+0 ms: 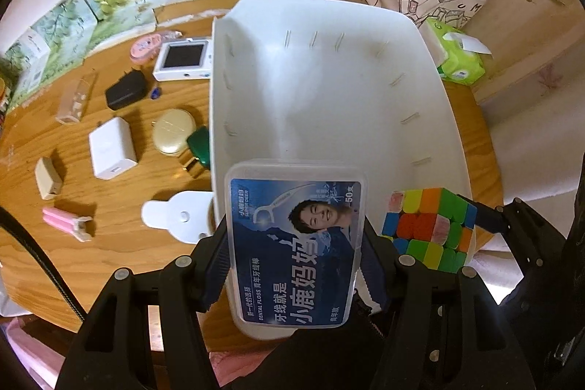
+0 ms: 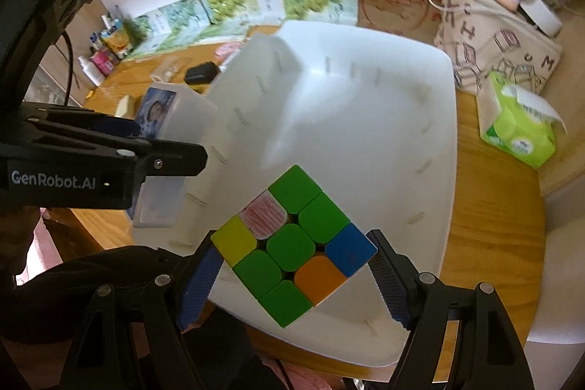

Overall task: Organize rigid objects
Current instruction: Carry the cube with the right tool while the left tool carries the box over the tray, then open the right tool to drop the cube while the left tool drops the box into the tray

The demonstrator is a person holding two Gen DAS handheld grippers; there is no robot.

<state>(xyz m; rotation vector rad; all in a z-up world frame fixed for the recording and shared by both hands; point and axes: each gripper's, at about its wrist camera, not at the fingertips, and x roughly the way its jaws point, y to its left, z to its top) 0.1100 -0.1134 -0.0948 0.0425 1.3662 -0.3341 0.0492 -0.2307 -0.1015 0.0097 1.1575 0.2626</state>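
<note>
Between the jaws of our left gripper [image 1: 294, 243]: one clear plastic dental floss box with a blue printed label [image 1: 296, 243], clamped on its two long sides and held above the near rim of the white plastic bin [image 1: 438, 119]. Between the jaws of our right gripper [image 2: 294, 265]: one multicoloured puzzle cube [image 2: 294, 243], pinched corner to corner in a diamond pose, hanging over the near part of that bin.

Risks, as we judge them:
- Cube grip is on edges, not flat faces; it could twist or slip out early and bounce against the bin wall.
- Both loads hang close together at the same end; the two grippers could knock each other on lowering.
- Floss box sits over the rim, not clearly inside; released now, it may tip outward onto the wooden table [image 1: 120, 258].

Awaiting sorting on the table, left of the bin: white charger block [image 1: 111, 148], black adapter [image 1: 126, 90], gold round case [image 1: 173, 131], white digital camera [image 1: 182, 59]. Right of the bin: green tissue pack [image 1: 459, 55].
</note>
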